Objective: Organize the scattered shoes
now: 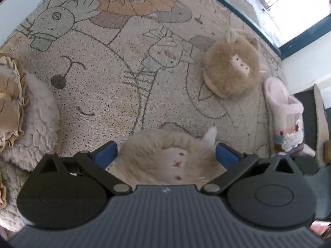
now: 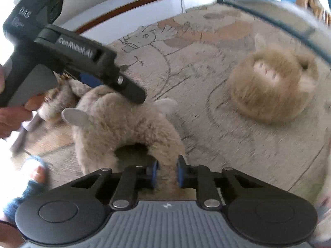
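A cream fluffy slipper (image 1: 169, 161) with an embroidered face and small white ears lies on the cartoon-print rug (image 1: 107, 66). My left gripper (image 1: 166, 155) is open, and its blue pads (image 1: 107, 154) straddle the slipper's toe on both sides. In the right wrist view the same slipper (image 2: 124, 119) shows its heel opening. My right gripper (image 2: 167, 173) is shut on the slipper's heel rim. The left tool's black finger (image 2: 128, 91) rests over the toe there. A brown fluffy lion-face slipper (image 1: 231, 72) sits apart to the right, blurred in the right wrist view (image 2: 273, 88).
A pink slipper (image 1: 285, 115) lies at the rug's right edge. Cream fluffy slippers with tan ruffles (image 1: 31, 113) sit at the left. A dark blue frame (image 1: 248, 18) borders the rug's far side. A person's hand (image 2: 12, 113) holds the left tool. A foot (image 2: 35, 177) stands at the lower left.
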A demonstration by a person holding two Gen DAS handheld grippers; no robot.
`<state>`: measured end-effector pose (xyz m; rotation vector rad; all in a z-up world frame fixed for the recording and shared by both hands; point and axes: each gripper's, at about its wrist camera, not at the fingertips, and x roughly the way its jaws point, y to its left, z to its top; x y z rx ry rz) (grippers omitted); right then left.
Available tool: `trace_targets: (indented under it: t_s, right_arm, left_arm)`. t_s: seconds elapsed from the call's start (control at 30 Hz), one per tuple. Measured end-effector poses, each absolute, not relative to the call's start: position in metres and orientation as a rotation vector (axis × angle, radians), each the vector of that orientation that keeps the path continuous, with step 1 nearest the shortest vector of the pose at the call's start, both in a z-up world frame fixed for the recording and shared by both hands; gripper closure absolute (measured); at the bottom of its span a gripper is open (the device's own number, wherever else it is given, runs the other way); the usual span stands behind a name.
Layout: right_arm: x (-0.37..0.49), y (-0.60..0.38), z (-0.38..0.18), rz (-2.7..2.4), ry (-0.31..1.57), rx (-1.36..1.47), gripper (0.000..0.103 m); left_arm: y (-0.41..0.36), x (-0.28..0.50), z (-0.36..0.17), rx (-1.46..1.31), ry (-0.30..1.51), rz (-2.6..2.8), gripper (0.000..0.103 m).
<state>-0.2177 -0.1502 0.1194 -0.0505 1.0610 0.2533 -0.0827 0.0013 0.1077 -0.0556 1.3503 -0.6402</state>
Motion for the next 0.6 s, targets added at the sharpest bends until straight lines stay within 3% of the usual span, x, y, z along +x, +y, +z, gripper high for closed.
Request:
trace_targets:
  t_s: [0.27,0.37,0.47,0.5,0.53,0.6]
  right_arm:
    - [-0.19,-0.135,0.113,0.283,0.955,-0.256,0.084]
    - [-0.191,-0.138,0.117,0.27,0.937,-0.24,0.078]
    - [-0.192,-0.14,0.12,0.257,0.918,-0.224,0.044]
    - [-0.194,-0.144,0.124,0.242,0.906,-0.206,0.022]
    - [-0.198,-0.15,0.129,0.213,0.888,-0.182,0.017]
    - [-0.204,-0.159,0.137,0.169,0.873,-0.146,0.015]
  left_arm:
    - [-0.006,-0.096,0.105,0.062,1.344,-0.648,0.0]
    - [-0.01,-0.095,0.11,0.087,1.315,-0.651,0.0]
    - [-0.012,-0.094,0.117,0.093,1.282,-0.667,0.0]
    - [-0.015,-0.094,0.119,0.102,1.269,-0.672,0.0]
    - [-0.017,-0.094,0.12,0.113,1.259,-0.676,0.0]
    - [-0.026,-0.096,0.123,0.147,1.237,-0.7,0.0]
